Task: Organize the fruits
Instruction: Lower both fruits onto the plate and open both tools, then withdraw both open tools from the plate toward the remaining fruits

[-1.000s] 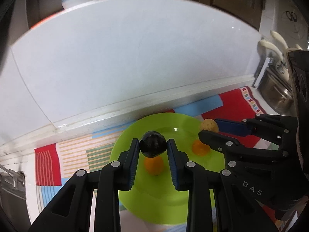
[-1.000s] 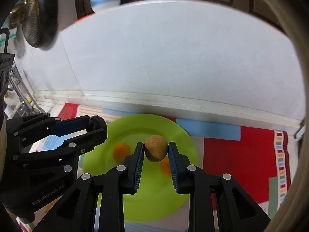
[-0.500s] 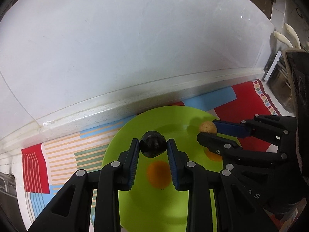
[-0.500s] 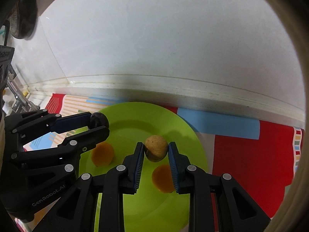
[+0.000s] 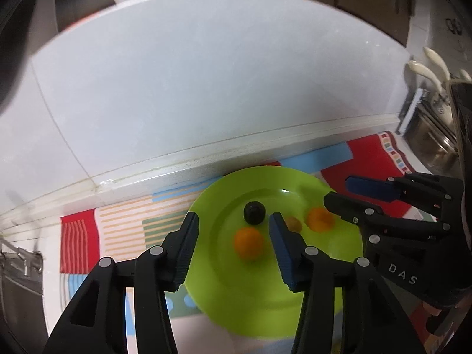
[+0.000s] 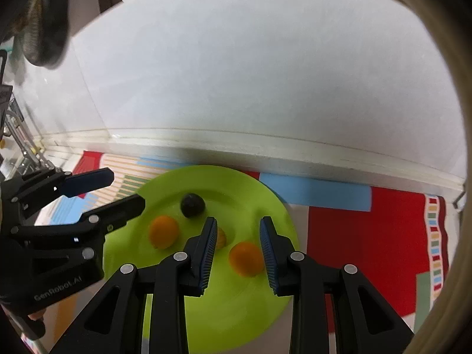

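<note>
Left wrist view: the dark round fruit point(image 5: 254, 213) lies on the green plate point(image 5: 224, 289), free of the pads, toward the plate's far side. Nearer the camera sits an orange fruit point(image 5: 248, 242), and a second orange fruit point(image 5: 320, 219) lies to its right. Between those two is a small brownish fruit point(image 5: 293, 223), blurred and partly hidden behind a finger, so its outline is hard to make out. The left gripper point(image 5: 233, 242) hangs above the plate with its jaws opening; nothing is pressed between the pads, and the dark fruit rests beyond the fingertips. The right gripper point(image 5: 339, 191) reaches in from the right edge, its jaws also parting, with no fruit in their grasp. In the right wrist view the brownish fruit point(image 6: 221, 237) peeks out beside the left finger, resting on the plate. The plate sits on a colourful striped mat point(image 5: 118, 230), which lies on a pale counter that meets a white tiled wall point(image 5: 206, 88).
</note>
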Demonstrator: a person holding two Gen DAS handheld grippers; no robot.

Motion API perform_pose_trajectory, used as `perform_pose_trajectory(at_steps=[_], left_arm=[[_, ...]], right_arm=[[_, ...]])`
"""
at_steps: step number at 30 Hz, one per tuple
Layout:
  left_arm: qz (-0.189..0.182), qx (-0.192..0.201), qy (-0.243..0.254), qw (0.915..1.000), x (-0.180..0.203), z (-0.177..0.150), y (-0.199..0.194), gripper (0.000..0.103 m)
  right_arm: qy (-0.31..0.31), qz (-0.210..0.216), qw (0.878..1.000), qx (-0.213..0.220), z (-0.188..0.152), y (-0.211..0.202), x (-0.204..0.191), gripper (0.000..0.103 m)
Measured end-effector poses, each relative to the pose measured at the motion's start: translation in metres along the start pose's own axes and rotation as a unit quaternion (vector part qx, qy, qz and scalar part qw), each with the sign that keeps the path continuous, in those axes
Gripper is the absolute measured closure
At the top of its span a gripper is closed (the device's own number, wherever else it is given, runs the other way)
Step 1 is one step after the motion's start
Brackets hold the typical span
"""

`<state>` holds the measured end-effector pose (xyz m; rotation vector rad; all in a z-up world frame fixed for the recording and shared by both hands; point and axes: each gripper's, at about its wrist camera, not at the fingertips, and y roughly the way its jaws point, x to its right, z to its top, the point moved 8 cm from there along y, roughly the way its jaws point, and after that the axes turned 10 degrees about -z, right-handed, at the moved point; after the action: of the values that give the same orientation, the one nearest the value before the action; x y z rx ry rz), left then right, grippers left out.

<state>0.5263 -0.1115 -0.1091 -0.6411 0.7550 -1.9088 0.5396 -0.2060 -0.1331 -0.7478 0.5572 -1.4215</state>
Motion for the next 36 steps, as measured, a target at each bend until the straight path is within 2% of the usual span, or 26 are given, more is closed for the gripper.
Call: perform_pose_trajectory(at_steps=[4,14,18,36], left_arm=[[0.000,0.017,0.006,0.9998,0.007,-0.003,-0.029,0.050],[0.013,0.066,0.011,0.9977,0.022,-0.017,-0.103,0.037],[0.017,0.078,0.015,0.9967,0.027,-0.029,-0.126,0.036],[0.017,0.112,0.039,0.9928,0.051,-0.095,-0.197,0.035]], right_arm=[[0.008,0.004,1.000,0.018,-0.001,-0.025,0.003,0.066],[0.022,0.002,0.998,0.057,-0.009,-0.094,-0.008,0.066],[0.024,0.004,0.998,0.064,-0.020,-0.118,-0.013,0.056],[0.027,-0.014,0.994,0.103,-0.080,-0.212,-0.037,0.056]])
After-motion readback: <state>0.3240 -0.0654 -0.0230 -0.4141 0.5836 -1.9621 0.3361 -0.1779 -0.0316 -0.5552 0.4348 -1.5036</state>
